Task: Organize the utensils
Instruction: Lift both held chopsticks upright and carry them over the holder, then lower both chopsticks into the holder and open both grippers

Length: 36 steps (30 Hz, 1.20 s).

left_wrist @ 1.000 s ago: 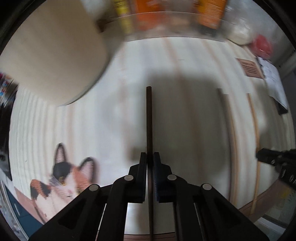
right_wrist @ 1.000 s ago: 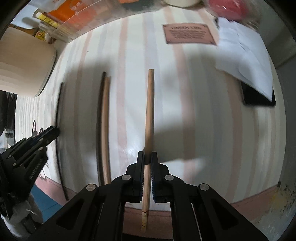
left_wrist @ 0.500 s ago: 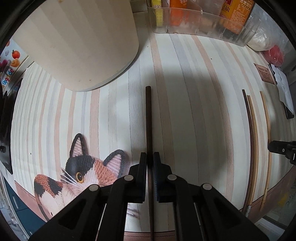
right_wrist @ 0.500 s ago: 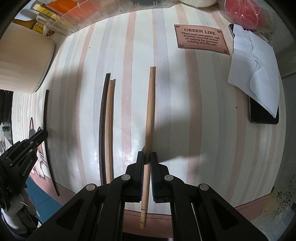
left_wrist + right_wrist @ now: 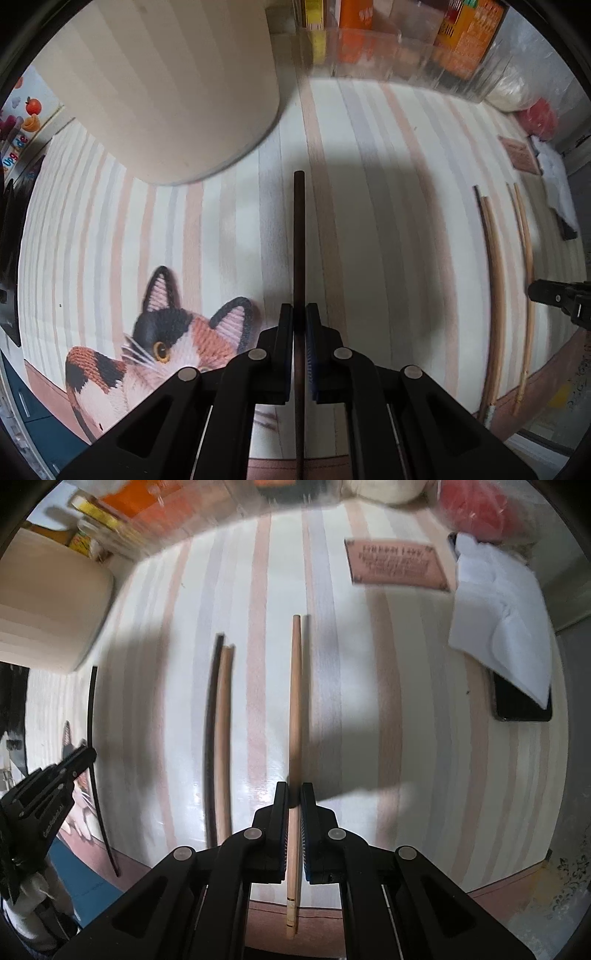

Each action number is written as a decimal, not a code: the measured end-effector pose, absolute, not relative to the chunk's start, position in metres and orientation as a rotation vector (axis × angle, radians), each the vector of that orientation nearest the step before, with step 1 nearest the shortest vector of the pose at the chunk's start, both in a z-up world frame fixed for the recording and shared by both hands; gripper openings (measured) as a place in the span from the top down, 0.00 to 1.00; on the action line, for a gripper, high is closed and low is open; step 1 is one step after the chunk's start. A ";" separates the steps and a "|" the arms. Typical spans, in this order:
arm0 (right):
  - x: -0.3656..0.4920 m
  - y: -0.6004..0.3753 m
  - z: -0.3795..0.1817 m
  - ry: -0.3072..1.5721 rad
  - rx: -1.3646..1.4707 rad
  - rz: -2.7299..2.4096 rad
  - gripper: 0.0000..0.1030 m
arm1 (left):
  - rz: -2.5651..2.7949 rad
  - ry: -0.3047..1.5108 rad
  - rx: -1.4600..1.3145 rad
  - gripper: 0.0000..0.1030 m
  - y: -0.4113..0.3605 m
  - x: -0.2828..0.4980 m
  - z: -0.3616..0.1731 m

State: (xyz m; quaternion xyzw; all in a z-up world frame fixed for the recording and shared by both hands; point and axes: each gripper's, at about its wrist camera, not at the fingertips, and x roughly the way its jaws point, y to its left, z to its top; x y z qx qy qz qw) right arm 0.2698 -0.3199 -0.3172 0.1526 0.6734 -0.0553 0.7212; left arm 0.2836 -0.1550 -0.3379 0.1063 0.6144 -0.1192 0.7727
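Both wrist views look steeply down along their claws, close over the striped tablecloth (image 5: 369,184). They share the 2 chopsticks (image 5: 219,738) lying between the claws, and each glimpses the other claw.

Open striped table ahead of both hand-held grippers, clutter at the edges

Ahead-left of the left hand-held gripper (image 5: 299,317) stands a large cream container (image 5: 166,85); clear bins (image 5: 399,66) line the far edge. Two chopsticks (image 5: 219,738) lie left of the right hand-held gripper (image 5: 294,797); paper (image 5: 502,627) and a phone (image 5: 517,705) lie to its right.
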 end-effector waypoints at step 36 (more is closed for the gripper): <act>0.362 -0.206 -0.037 0.772 0.316 0.228 0.94 | -0.241 0.667 -0.098 0.97 -0.061 0.290 -0.014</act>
